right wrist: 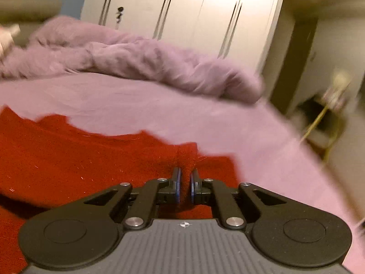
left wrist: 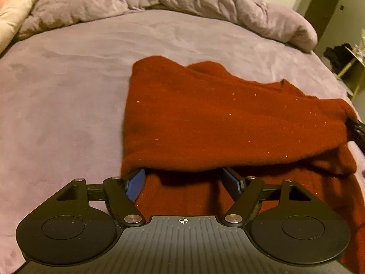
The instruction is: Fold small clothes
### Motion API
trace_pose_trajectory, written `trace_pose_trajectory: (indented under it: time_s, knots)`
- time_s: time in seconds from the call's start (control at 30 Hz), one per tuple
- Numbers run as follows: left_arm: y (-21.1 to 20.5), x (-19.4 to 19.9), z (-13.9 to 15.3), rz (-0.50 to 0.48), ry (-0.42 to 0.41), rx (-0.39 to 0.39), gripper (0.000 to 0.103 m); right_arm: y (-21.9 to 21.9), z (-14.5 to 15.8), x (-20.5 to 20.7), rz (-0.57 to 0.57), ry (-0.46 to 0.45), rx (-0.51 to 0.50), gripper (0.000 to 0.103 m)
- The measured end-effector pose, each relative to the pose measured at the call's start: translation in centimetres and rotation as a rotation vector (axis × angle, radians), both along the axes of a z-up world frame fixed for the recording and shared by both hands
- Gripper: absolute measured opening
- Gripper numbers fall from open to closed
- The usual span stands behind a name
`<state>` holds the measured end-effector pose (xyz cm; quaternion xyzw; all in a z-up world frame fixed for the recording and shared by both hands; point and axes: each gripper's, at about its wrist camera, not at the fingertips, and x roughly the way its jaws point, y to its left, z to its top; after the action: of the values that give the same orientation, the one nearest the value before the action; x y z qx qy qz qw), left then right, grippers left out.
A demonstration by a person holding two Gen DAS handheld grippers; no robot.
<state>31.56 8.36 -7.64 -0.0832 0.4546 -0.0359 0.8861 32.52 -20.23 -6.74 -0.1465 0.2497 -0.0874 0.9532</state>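
A red sweater [left wrist: 228, 123] lies on the bed [left wrist: 68, 96], with a purple blanket [left wrist: 182, 2] bunched at the far end. One layer is already turned over the rest, so the folding looks partly done. The right claw [right wrist: 185, 178] is clamped on a pinch of the sweater's edge, lifting it slightly. The left claw [left wrist: 184, 178] stands wide apart, its fingers [left wrist: 135, 186] tucked under the raised fold; they do not seem to press on the cloth. What is left, by my reading, is to carry the held edge across, lay it flat and smooth the bundle into a neat shape.
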Motion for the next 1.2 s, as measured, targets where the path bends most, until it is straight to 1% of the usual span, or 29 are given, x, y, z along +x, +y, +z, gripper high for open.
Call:
trace_pose_trajectory:
  time_s: [0.03, 0.07, 0.13, 0.2, 0.23, 0.3, 0.4, 0.47, 0.53, 0.57, 0.63, 0.67, 0.73, 0.8, 0.83, 0.9, 0.97, 1.03, 1.1, 1.2]
  knots:
    - [-0.3, -0.1, 0.1, -0.015, 0.006, 0.002, 0.078, -0.6, -0.6, 0.4, -0.024, 0.028, -0.004, 0.007]
    - [-0.5, -0.2, 0.3, -0.030, 0.008, 0.009, 0.079, -1.2, -1.2, 0.7, -0.039, 0.062, 0.014, 0.008]
    - [-0.9, -1.0, 0.8, -0.073, -0.002, 0.042, 0.081, -2.6, -2.0, 0.8, -0.068, 0.115, 0.076, 0.008]
    - [-0.8, -1.9, 1.6, -0.105, -0.019, 0.067, 0.081, -3.7, -2.0, -0.2, -0.076, 0.110, 0.137, 0.014]
    - [-0.7, -2.2, 2.2, -0.116, -0.036, 0.069, 0.081, -3.8, -1.8, -0.6, -0.078, 0.104, 0.139, 0.019]
    - [-0.4, -2.7, 3.3, -0.126, -0.069, 0.075, 0.081, -3.7, -1.1, -1.3, -0.068, 0.076, 0.135, 0.019]
    - [-0.8, -2.3, 4.7, -0.131, -0.137, 0.099, 0.082, -2.4, 0.0, -1.5, 0.009, 0.037, 0.178, 0.019]
    - [-1.4, -0.9, 4.1, -0.129, -0.126, 0.090, 0.082, -1.4, 0.2, -1.2, 0.059, 0.050, 0.175, 0.019]
    - [-1.9, 0.8, 2.5, -0.118, -0.098, 0.054, 0.080, -0.3, -0.5, -0.6, 0.098, 0.087, 0.164, 0.019]
    - [-2.2, 1.5, 1.4, -0.109, -0.068, 0.052, 0.076, -0.1, -1.2, 0.0, 0.095, 0.129, 0.155, 0.019]
    - [-3.1, 3.1, -0.7, -0.105, -0.013, 0.067, 0.074, -0.2, -3.0, 0.7, 0.066, 0.203, 0.137, 0.018]
    - [-3.5, 3.5, -1.4, -0.110, -0.015, 0.083, 0.075, -0.3, -3.5, 0.8, 0.065, 0.194, 0.113, 0.018]
    - [-4.4, 4.1, -2.2, -0.116, -0.049, 0.126, 0.079, -0.3, -4.1, 0.6, 0.081, 0.169, 0.051, 0.018]
    - [-4.7, 5.0, -2.6, -0.113, -0.051, 0.127, 0.082, -0.3, -4.5, 0.9, 0.089, 0.159, 0.018, 0.018]
    - [-4.6, 5.6, -2.8, -0.104, -0.044, 0.115, 0.083, -0.4, -4.6, 1.2, 0.086, 0.154, 0.004, 0.018]
    - [-4.5, 6.4, -3.1, -0.094, -0.041, 0.104, 0.085, -0.8, -4.7, 2.0, 0.070, 0.146, 0.003, 0.018]
    - [-4.5, 6.5, -3.4, -0.101, -0.048, 0.115, 0.092, -0.8, -4.8, 2.7, 0.052, 0.143, 0.010, 0.018]
    - [-4.1, 6.4, -3.6, -0.106, -0.053, 0.113, 0.094, -0.8, -4.8, 3.1, 0.041, 0.144, 0.027, 0.018]
    - [-3.7, 6.0, -3.4, -0.098, -0.046, 0.093, 0.094, -1.2, -4.4, 3.2, 0.043, 0.152, 0.058, 0.019]
    - [-3.1, 4.4, -2.5, -0.104, -0.060, 0.082, 0.091, -2.1, -2.9, 1.8, 0.054, 0.171, 0.148, 0.019]
